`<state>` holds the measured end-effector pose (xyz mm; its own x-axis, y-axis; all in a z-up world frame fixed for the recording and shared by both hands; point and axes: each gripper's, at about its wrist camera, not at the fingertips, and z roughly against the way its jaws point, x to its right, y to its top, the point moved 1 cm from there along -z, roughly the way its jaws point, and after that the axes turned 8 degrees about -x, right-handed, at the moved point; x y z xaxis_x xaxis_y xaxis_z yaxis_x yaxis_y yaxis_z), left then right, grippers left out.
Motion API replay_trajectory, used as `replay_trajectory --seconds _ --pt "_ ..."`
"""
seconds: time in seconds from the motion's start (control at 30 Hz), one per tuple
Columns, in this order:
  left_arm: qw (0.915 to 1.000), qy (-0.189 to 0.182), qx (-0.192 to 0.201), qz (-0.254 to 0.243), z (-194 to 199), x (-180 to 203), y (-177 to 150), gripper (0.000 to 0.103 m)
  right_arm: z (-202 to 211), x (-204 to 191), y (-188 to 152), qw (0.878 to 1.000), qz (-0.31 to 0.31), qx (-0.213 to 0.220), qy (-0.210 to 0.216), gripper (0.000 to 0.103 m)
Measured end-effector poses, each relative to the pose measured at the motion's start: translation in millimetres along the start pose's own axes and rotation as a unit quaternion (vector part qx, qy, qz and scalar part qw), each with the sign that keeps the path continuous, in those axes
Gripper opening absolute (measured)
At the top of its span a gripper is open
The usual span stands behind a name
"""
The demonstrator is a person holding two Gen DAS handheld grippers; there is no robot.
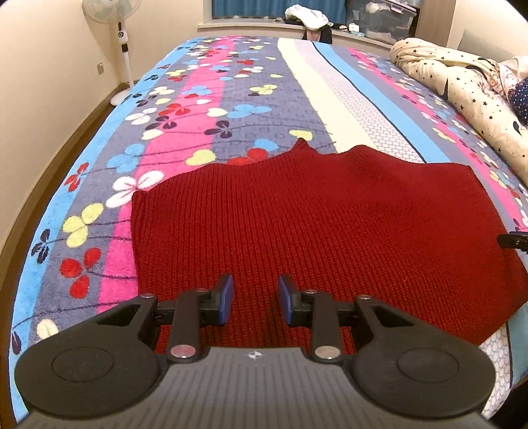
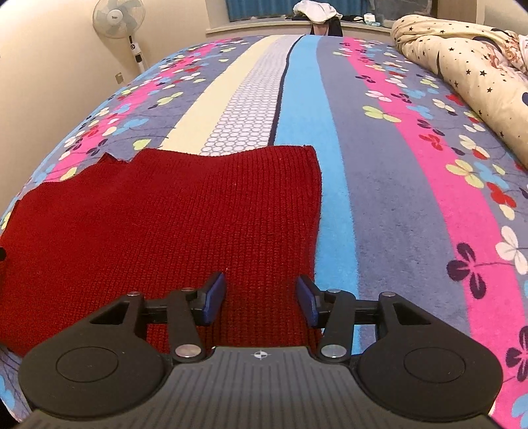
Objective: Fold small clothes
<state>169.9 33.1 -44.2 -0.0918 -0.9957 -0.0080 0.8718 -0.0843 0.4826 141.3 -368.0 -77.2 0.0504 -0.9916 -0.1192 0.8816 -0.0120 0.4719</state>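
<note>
A dark red knitted garment lies flat on the flowered bedspread. In the left wrist view my left gripper hovers over the garment's near part, its blue pads apart with only the flat knit seen below them. In the right wrist view the same red garment fills the left half. My right gripper stands open above the garment's near right edge, with the right pad close to that edge. A dark tip of the other gripper shows at the right border of the left wrist view.
A cream quilt with black stars is heaped along the bed's right side. A standing fan is by the wall at the left. Clothes are piled on a sill beyond the bed's far end. Striped bedspread lies bare to the garment's right.
</note>
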Motion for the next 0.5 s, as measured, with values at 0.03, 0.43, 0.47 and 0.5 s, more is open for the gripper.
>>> replay_trajectory --seconds 0.03,0.43,0.47,0.5 --pt "1.0000 0.002 -0.004 0.000 -2 0 0 0.033 3 0 0 1.000 -0.002 0.005 0.000 0.051" --pt "0.9995 0.025 -0.020 -0.010 -10 2 -4 0.037 8 8 -1 1.000 -0.015 0.011 0.004 0.050" --pt "0.9998 0.016 -0.012 -0.006 -6 2 -3 0.037 12 7 -2 1.000 -0.014 0.019 0.008 0.050" --pt "1.0000 0.003 -0.001 -0.005 -1 3 -3 0.037 17 6 -2 0.999 -0.013 0.027 0.016 0.050"
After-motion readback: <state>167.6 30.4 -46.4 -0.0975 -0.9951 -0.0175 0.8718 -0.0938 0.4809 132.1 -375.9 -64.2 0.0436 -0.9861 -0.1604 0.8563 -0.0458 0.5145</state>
